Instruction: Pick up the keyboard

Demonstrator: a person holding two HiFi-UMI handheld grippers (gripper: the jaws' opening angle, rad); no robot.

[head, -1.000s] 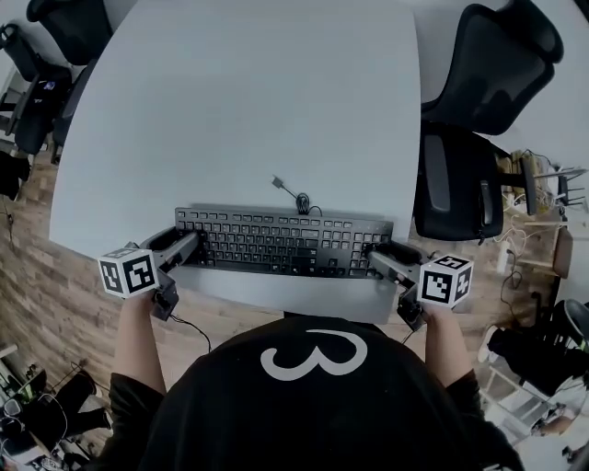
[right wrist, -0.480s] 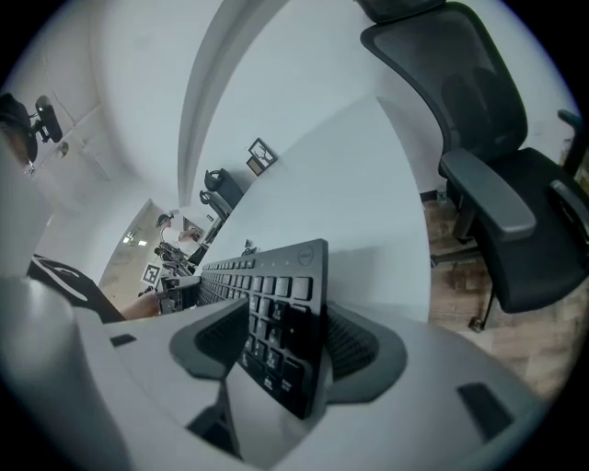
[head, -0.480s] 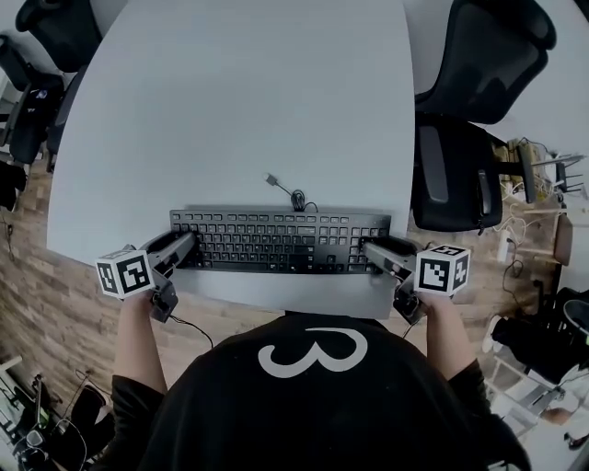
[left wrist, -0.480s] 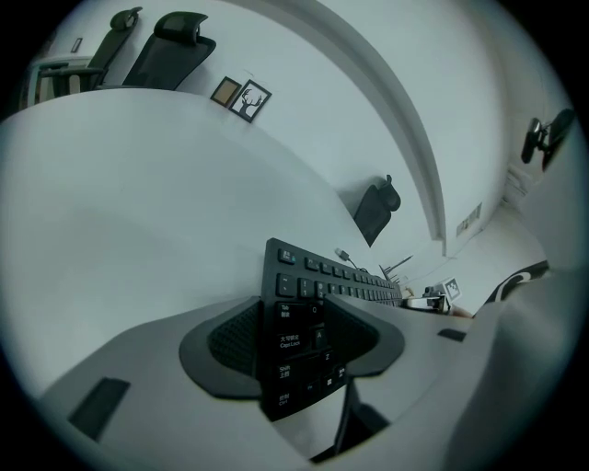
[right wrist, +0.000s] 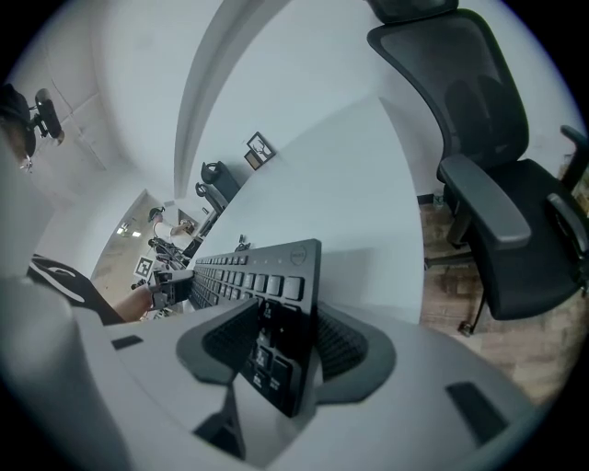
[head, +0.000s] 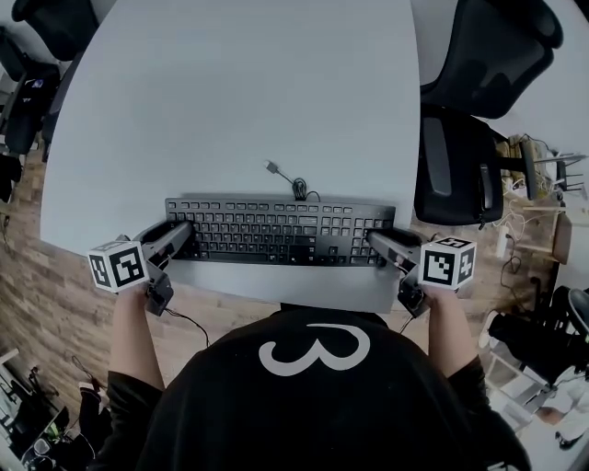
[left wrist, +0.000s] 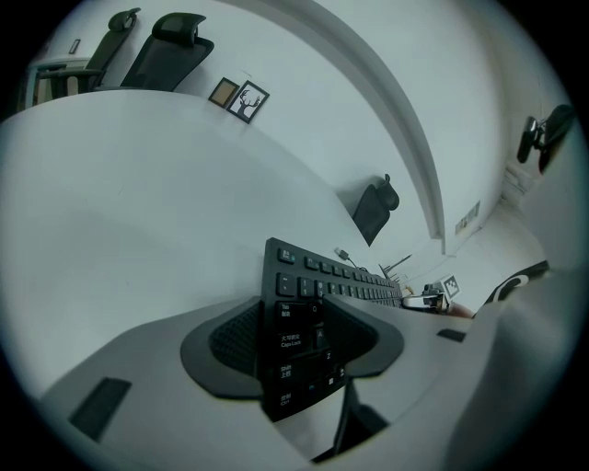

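Note:
A black keyboard [head: 276,230] lies crosswise near the front edge of the white table [head: 239,92], its cable [head: 293,184] curling behind it. My left gripper [head: 179,235] is at the keyboard's left end and my right gripper [head: 375,241] at its right end. Both pairs of jaws are closing. In the left gripper view the keyboard's end [left wrist: 299,322] sits between the left gripper's [left wrist: 294,336] two dark pads, which touch it above and below. In the right gripper view the other end [right wrist: 276,340] fills the gap of the right gripper [right wrist: 281,348] the same way.
Two black office chairs [head: 460,166] [head: 502,46] stand close to the table's right side, and more chairs [head: 37,28] at the far left. The wooden floor [head: 55,304] shows beside the person's arms. The table's front edge [head: 276,299] runs just below the keyboard.
Both pairs of jaws have closed in on the keyboard's ends. The hands have stayed at the same spots, and the keyboard sits slightly higher in the head view.

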